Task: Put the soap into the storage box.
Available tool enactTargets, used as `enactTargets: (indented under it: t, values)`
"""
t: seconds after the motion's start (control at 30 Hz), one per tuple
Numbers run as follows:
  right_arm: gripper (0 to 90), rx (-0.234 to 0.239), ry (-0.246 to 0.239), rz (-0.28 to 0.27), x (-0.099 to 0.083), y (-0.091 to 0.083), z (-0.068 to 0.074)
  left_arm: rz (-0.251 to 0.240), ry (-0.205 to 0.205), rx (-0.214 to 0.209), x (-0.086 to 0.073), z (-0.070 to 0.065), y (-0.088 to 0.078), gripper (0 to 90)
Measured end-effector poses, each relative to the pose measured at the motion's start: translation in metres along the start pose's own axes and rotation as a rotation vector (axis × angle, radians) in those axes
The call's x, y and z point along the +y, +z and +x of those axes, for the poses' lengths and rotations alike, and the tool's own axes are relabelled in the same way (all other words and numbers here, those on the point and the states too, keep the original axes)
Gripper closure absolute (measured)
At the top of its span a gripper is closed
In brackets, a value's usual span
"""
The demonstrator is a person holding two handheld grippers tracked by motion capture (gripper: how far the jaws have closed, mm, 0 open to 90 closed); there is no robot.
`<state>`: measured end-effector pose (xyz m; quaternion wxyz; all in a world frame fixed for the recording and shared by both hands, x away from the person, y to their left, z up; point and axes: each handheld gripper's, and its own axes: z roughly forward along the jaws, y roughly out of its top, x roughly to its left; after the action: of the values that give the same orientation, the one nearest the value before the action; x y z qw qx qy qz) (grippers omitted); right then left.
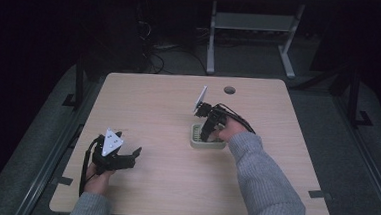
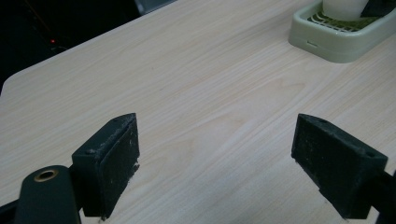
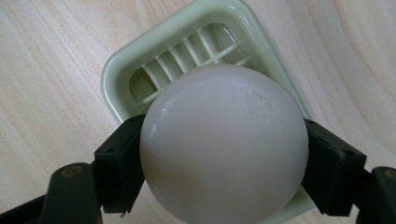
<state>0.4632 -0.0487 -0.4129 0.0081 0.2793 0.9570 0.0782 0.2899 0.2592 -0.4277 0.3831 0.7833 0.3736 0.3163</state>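
Lab: bare desk [image 1: 158, 110], floor cables [image 1: 154, 52]

Pale wood-grain table [image 1: 148, 110], dim dark room, grey floor [image 1: 251, 61], white-legged desk frame [image 1: 253, 23] behind

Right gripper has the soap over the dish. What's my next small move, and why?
Probably lower a little, then open. The right gripper clamps the white soap by both sides directly over the green dish; whether it touches the slats is hidden. The left gripper is open, well apart.

Pale wooden table [image 1: 154, 100], round grommet hole [image 1: 229, 90]
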Motion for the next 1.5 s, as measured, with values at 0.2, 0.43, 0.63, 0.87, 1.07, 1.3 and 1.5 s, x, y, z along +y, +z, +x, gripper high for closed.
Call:
enactTargets:
  t: [0.2,0.43,0.63,0.87,1.07,1.3,1.5]
  values:
    - [23.4,0.005,0.007,0.007,0.000,0.000,0.000,-0.002,0.000,0.000,0.000,0.000,0.000,14.9]
    - [23.3,0.004,0.005,0.027,-0.001,0.002,0.000,-0.001,-0.003,0.002,0.000,0.000,0.000,14.9]
    - [23.1,0.016,0.030,0.007,-0.004,-0.004,-0.003,0.002,-0.004,-0.001,0.000,0.000,0.000,14.8]
    - [23.2,0.021,0.039,-0.048,-0.010,-0.019,-0.004,0.003,0.002,0.001,0.000,0.000,0.001,14.9]
    - [23.3,0.029,0.052,-0.063,-0.019,-0.028,-0.006,0.005,0.005,0.002,0.000,-0.001,0.000,14.8]
    - [23.7,0.037,0.063,-0.089,-0.028,-0.038,-0.008,0.007,0.016,0.001,0.000,-0.002,0.001,14.9]
    - [23.9,0.041,0.071,-0.097,-0.034,-0.043,-0.010,0.007,0.011,0.001,0.000,-0.001,0.001,14.8]
